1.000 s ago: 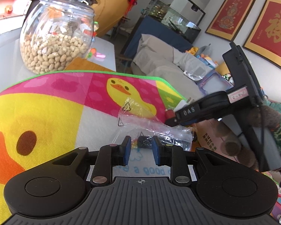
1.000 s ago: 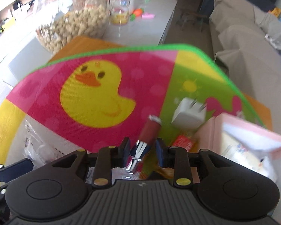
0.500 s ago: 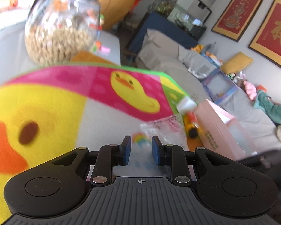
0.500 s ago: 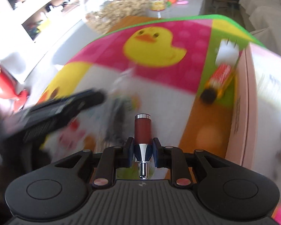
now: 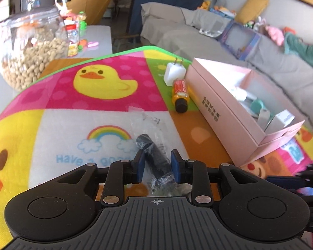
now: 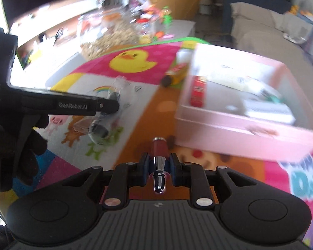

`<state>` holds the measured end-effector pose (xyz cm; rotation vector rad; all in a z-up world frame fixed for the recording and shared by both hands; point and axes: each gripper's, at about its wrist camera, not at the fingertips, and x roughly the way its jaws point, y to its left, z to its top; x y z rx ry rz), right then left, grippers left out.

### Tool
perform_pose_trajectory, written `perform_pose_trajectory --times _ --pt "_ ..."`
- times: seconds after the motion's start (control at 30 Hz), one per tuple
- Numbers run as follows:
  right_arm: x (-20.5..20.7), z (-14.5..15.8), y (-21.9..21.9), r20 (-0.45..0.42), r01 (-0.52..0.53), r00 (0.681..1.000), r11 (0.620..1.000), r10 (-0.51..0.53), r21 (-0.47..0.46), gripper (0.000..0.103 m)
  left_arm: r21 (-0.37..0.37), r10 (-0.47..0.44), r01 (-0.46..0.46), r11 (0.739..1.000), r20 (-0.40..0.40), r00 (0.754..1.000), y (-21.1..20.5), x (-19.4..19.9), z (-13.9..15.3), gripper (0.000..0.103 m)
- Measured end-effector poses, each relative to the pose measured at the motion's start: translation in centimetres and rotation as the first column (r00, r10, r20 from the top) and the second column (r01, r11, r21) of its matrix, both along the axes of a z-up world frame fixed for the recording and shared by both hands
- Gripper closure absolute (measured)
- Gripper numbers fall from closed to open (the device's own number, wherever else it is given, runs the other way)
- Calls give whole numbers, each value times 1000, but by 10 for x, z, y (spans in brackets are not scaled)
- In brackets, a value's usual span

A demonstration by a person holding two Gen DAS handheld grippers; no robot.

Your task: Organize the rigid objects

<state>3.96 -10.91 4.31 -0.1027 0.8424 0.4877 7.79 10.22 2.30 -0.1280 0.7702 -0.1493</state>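
My left gripper [image 5: 158, 163] hangs low over the duck play mat [image 5: 106, 102]. Its jaws are opening, and a black cylinder in a clear plastic bag [image 5: 154, 154] lies between the blue pads [image 5: 140, 165]; I see no firm squeeze on it. The right wrist view shows the same bag [image 6: 100, 129] under the left gripper's tip [image 6: 112, 104]. My right gripper [image 6: 159, 162] is shut on a dark red tube with a silver end [image 6: 159, 152], held above the mat just in front of the open pink box [image 6: 240, 139].
The pink box [image 5: 229, 114] holds several small items, among them a red pack [image 6: 198, 91]. An orange bottle with a black cap [image 5: 180, 93] and a white plug [image 5: 174, 73] lie by its far corner. A peanut jar [image 5: 29, 50] stands far left; a grey sofa lies beyond.
The right gripper closed on the red tube, lifted it off the mat and carried it to the pink box's front. The left gripper moved over the bagged cylinder, which now sits between its slightly wider jaws.
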Motion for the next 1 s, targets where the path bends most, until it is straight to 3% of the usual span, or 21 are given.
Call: perform_pose_trajectory --times 0.07,0.2,0.3,0.47,0.5,0.6,0.67,0.77,0.93,1.0 --pt "-11 -4 -10 -1 -9 1000 1000 9 5 83 27 -10 10 1000 6 1000 -6 -6 -1 73" --pt "-34 -12 -23 11 -46 999 998 46 -35 83 9 -41 41 999 -21 999 -8 -27 -2 74" --pt "-45 -15 -31 72 -18 997 996 25 -91 79 16 -62 63 998 -49 997 -10 -51 0 75" --pt "-51 -19 -41 267 154 960 959 -88 -239 50 -11 -54 53 999 -72 996 -8 -81 -1 73" --pt "-49 -20 -44 278 186 954 951 -115 -246 49 -31 -46 44 999 -68 997 -7 -83 -2 73" --pt "-46 -23 -57 212 193 965 965 -153 -180 48 -69 -12 9 998 -44 999 -4 -88 -6 72" --pt "-45 -27 -61 194 202 966 966 -170 -161 48 -49 -14 13 999 -28 1000 -9 -92 -6 72" --pt "-42 -31 -67 200 253 954 957 -223 -143 39 -4 -24 24 1000 -17 1000 -16 -94 -5 71" --pt "-27 -38 -78 144 324 937 946 -317 -24 37 -3 -20 20 1000 4 1000 -16 -96 -7 71" --pt "-22 -38 -78 161 344 929 938 -333 -41 37 -4 -29 29 1000 10 1000 -15 -97 -8 70"
